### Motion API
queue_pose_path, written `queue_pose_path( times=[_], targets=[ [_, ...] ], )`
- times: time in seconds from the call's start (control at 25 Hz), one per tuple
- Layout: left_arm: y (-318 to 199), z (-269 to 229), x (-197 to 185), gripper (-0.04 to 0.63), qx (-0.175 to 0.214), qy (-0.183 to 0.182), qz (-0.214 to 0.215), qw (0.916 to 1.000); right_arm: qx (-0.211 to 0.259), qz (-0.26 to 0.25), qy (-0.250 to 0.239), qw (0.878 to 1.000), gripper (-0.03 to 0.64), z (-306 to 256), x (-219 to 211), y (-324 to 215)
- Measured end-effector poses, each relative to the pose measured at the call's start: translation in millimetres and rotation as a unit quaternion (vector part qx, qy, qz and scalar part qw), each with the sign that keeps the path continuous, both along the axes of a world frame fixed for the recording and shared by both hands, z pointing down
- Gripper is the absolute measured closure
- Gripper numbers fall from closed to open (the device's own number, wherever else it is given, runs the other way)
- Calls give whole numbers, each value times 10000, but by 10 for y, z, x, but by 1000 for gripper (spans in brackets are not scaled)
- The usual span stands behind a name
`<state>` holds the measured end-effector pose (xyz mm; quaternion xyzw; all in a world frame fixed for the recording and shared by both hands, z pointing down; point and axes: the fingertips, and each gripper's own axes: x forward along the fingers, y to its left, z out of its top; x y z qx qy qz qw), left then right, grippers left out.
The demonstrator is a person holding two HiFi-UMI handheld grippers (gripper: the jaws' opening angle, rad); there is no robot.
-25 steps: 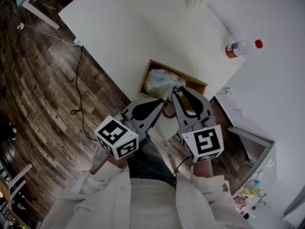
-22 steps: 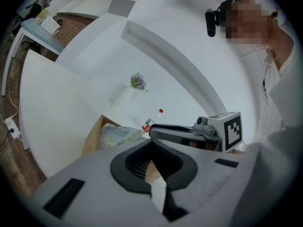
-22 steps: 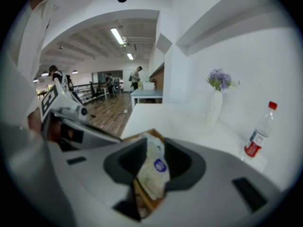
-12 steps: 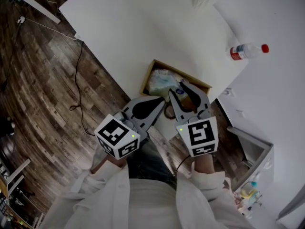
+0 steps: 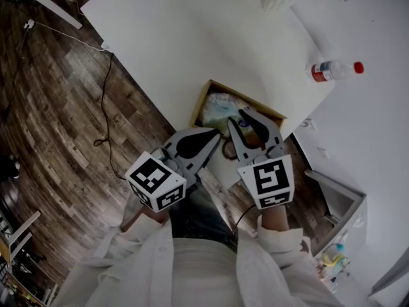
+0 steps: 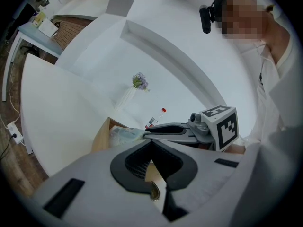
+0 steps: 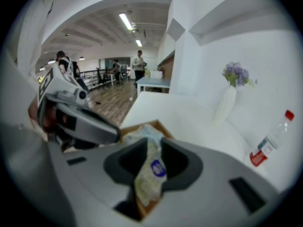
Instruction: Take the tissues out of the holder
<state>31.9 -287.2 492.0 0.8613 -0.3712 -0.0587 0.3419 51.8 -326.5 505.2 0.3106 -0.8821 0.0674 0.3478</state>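
- The pale, crinkly plastic-wrapped pack of tissues (image 7: 150, 167) lies inside the open-topped light wooden box (image 5: 255, 104). The box sits at the near edge of the white table (image 5: 192, 31).
- The pack looks light and soft. Its film wrapper is probably slick and crumples easily, so a pinch on a loose fold could slip off or tear.
- The safer hold is likely across the body of the pack, near its round blue label, where the tissue fills out the wrapper.
- The right gripper (image 7: 154, 140) points down into the box with its jaws apart on either side of the pack. They have just been closing in on it, but the pads do not seem to press on it yet.
- The left gripper (image 6: 152, 141) has its jaws together with nothing between them. It hovers just left of the right one, at the box's near side, apart from the pack.
- The box shows only this one pack, bunched toward its left end. Its right part is hidden under the right gripper.
- The box itself looks light and may shift when the pack is lifted.
- Far right on the table is a clear plastic bottle with a red cap (image 5: 335, 70); its contents cannot be made out.
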Motion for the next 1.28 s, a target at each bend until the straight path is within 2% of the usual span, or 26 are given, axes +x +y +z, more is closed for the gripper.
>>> queue_pose_path(
  times=[0.12,0.28,0.48,0.72,1.28],
  targets=[
    [0,0,-21,577,16,-22,-15,10000,78,-24,31,10000,572,-6,-13,9],
    [22,2,-4,577,49,-124,62,9999,128,-6,32,9999,600,-18,-22,10],
    [40,-31,-6,577,107,-159,76,9998,56,78,49,9999,605,-18,18,28],
    [31,-134,-82,577,224,-243,69,9994,195,324,34,9993,606,-131,76,15],
    [-133,-738,-210,577,1121,-606,134,9918,838,1162,-479,9885,606,-751,350,84]
  ],
)
